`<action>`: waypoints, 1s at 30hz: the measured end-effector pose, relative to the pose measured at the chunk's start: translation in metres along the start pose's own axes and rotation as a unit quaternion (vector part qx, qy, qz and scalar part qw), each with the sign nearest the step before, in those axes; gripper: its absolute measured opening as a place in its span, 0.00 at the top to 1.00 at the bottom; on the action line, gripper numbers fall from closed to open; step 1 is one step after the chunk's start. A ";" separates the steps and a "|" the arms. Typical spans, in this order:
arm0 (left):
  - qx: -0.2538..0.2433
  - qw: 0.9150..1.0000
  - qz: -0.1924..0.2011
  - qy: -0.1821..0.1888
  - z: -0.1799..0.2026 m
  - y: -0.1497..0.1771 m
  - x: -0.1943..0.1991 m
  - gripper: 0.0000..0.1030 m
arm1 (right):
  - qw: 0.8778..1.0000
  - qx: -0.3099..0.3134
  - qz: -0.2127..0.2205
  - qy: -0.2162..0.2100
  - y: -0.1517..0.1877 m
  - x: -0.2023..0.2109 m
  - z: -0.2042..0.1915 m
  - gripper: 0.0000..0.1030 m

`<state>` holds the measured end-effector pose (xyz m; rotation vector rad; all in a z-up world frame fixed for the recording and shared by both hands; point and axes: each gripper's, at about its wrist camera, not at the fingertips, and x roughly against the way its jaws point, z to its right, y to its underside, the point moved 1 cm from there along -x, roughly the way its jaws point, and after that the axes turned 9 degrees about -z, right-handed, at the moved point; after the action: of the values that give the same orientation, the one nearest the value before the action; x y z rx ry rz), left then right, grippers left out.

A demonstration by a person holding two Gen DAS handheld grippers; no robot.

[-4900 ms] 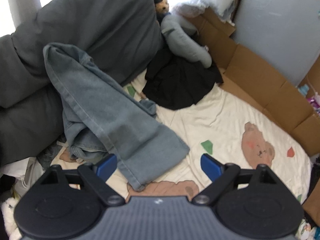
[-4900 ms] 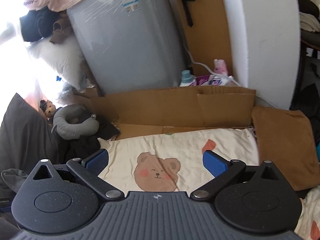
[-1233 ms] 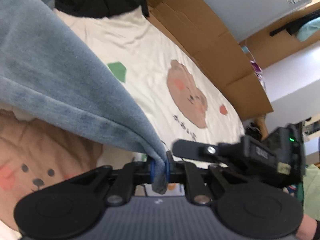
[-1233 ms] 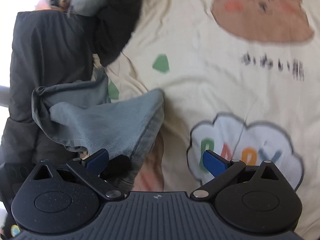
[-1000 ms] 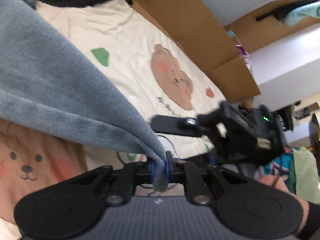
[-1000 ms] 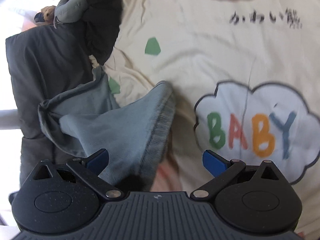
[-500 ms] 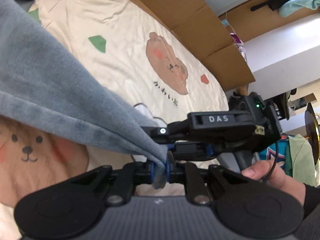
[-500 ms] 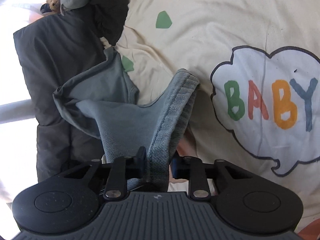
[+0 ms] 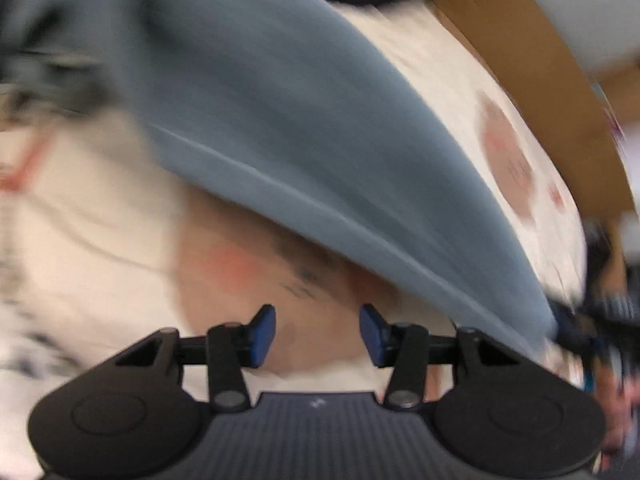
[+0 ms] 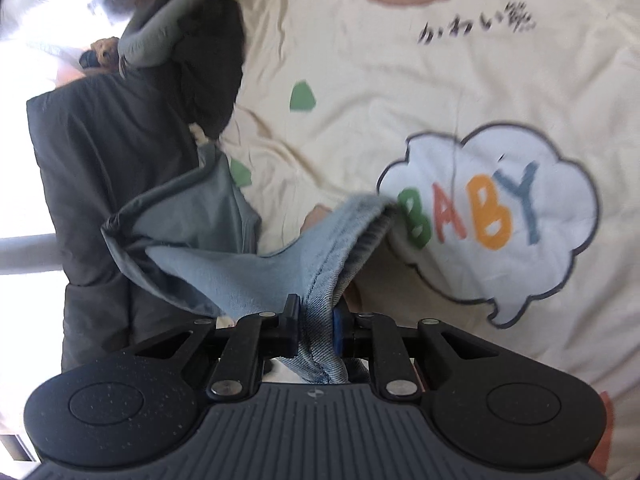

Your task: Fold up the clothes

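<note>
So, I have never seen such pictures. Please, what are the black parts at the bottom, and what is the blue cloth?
Each picture comes from a camera on a hand-held two-finger gripper; no robot arm is present. The left gripper is open and holds nothing. The right gripper is shut on the hem of the blue denim garment. Below lies a cream bedsheet with bears and a "BABY" cloud. A dark grey padded cover lies beside it. The left view is blurred.

One pair of jeans, one cream blanket.
</note>
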<state>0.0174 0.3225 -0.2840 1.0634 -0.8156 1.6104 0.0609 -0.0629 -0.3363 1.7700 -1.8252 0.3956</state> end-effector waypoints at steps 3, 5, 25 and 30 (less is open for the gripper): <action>0.116 0.991 0.060 0.009 -0.040 -0.010 0.028 0.44 | 1.000 -0.007 0.014 0.006 0.002 0.017 0.003 0.87; 0.174 0.980 0.093 0.016 -0.060 -0.014 0.043 0.44 | 1.000 -0.015 0.025 0.009 0.005 0.028 0.003 0.87; 0.178 0.967 0.171 0.063 -0.023 -0.059 0.084 0.35 | 0.992 -0.048 0.094 0.067 0.051 0.108 -0.005 0.88; 0.165 0.972 0.157 0.066 -0.012 -0.063 0.072 0.40 | 0.990 -0.055 0.102 0.081 0.071 0.125 -0.006 0.88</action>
<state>0.0670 0.3771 -0.2222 1.0790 -0.6647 2.1175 -0.0036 -0.1558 -0.2478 1.4403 -1.8777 0.4943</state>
